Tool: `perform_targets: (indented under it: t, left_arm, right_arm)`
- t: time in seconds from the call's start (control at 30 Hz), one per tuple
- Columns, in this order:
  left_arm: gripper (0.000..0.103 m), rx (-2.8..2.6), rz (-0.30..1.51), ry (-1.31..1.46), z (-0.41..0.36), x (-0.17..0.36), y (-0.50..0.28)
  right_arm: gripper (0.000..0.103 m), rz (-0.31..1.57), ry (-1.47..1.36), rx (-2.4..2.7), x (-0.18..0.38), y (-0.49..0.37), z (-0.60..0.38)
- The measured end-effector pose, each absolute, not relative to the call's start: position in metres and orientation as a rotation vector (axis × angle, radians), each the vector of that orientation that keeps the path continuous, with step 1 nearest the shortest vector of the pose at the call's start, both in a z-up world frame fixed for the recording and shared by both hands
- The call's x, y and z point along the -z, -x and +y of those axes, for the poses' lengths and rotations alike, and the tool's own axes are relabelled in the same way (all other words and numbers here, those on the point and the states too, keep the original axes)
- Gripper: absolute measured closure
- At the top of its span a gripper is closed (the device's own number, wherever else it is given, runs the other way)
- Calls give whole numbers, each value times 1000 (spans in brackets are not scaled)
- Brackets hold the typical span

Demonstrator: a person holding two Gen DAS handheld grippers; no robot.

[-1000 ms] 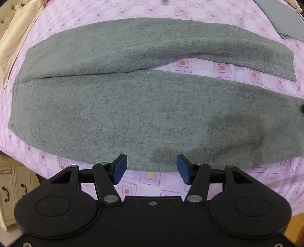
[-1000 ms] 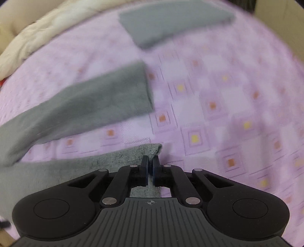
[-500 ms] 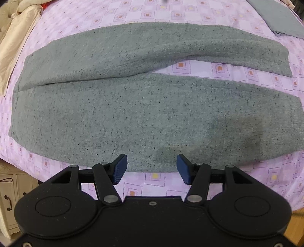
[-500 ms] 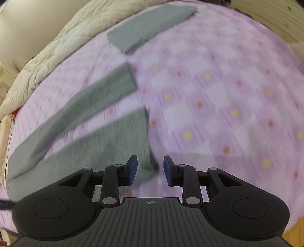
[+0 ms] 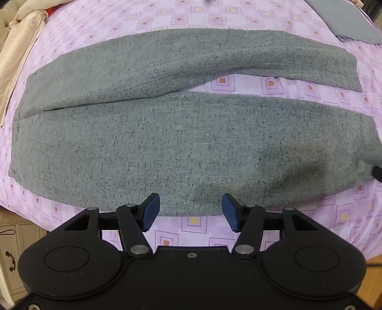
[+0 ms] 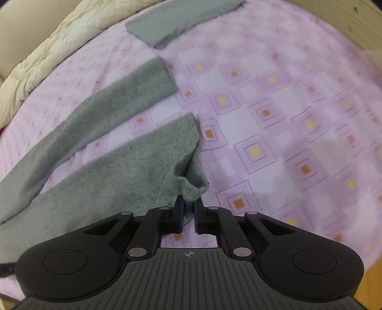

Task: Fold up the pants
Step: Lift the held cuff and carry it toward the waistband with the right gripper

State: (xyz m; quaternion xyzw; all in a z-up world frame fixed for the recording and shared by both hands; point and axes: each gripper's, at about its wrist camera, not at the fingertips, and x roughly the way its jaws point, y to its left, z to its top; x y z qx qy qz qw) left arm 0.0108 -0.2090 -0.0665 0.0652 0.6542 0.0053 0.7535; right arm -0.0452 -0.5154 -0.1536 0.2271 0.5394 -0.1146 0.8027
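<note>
Lying flat on the bed [image 5: 214, 14], the gray pants [image 5: 191, 143] look soft and floppy. The right tool [image 6: 188, 209] has just pinched shut on a leg's end corner. The left tool [image 5: 188, 211] hangs open.

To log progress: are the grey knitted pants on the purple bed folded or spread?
Spread: the grey knitted pants lie flat, legs apart. The right gripper, having just closed, pinches one hem corner.
</note>
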Motion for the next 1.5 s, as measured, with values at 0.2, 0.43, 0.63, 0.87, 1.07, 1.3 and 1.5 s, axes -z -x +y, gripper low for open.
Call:
perform_targets:
  t: [0.2, 0.43, 0.63, 0.87, 1.07, 1.3, 1.5]
  left_arm:
    - [42, -18, 1440, -122, -210, 79, -16]
    - [42, -14, 1409, -151, -221, 102, -25]
    - [42, -36, 1495, -199, -226, 141, -30]
    - [37, -52, 1507, -228, -229, 153, -27]
    - [37, -64, 1510, -215, -228, 155, -26]
    - [37, -85, 1520, -214, -226, 154, -28]
    - [38, -91, 1537, -173, -222, 149, -41]
  right_arm:
    - [94, 1280, -536, 279, 180, 56, -523]
    - [80, 1165, -408, 222, 130, 41, -540]
    - [77, 1098, -356, 129, 128, -32, -553]
    - [73, 1122, -364, 39, 176, -117, -551]
    - [69, 1124, -459, 81, 194, -137, -552]
    - [97, 1148, -270, 10, 173, -137, -536]
    - [81, 1115, -105, -53, 147, -133, -535]
